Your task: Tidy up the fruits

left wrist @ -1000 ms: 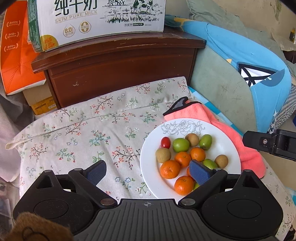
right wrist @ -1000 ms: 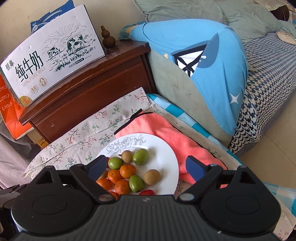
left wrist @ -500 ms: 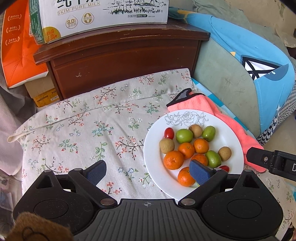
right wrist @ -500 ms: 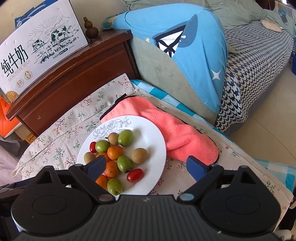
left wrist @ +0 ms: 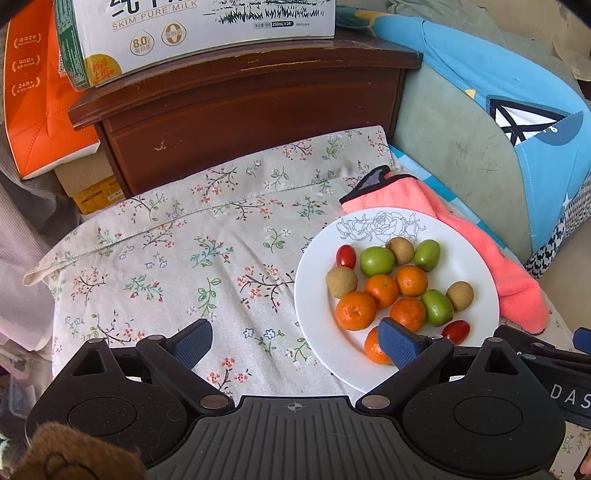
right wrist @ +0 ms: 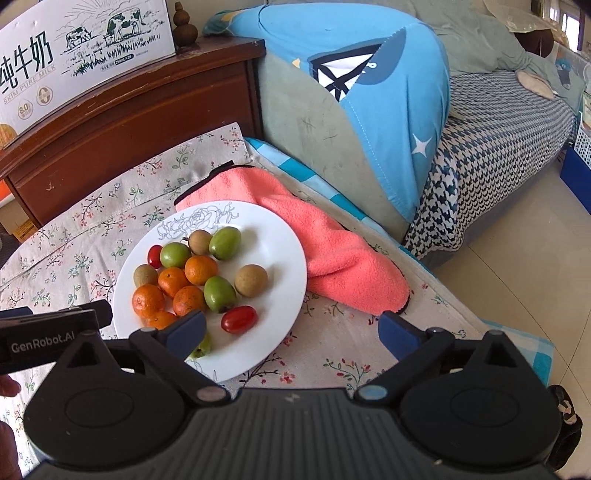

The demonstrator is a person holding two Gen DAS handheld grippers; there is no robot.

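A white plate (left wrist: 317, 306) (right wrist: 280, 236) on a floral cloth holds several mandarins (left wrist: 355, 310) (right wrist: 200, 270), green fruits (left wrist: 376, 260) (right wrist: 219, 294), brown longans (left wrist: 341, 282) (right wrist: 251, 280) and two cherry tomatoes (left wrist: 346, 256) (right wrist: 239, 319). My left gripper (left wrist: 295, 341) hovers open over the plate's near left edge, nothing between its fingers. My right gripper (right wrist: 291, 328) hangs over the plate's near right edge. Its jaws are opening and hold nothing. Part of the right gripper shows at the far right of the left wrist view.
A pink towel (left wrist: 491, 258) (right wrist: 332, 254) lies under the plate's far right side. A dark wooden nightstand (left wrist: 251, 118) stands behind the cloth with a milk carton box (left wrist: 199, 33) on top. A blue cushion (right wrist: 388, 103) and a bed (right wrist: 509, 140) lie to the right.
The right gripper has swung over and dropped toward the plate, which now sits larger and more to the left in its view. The left gripper has stayed nearly still.
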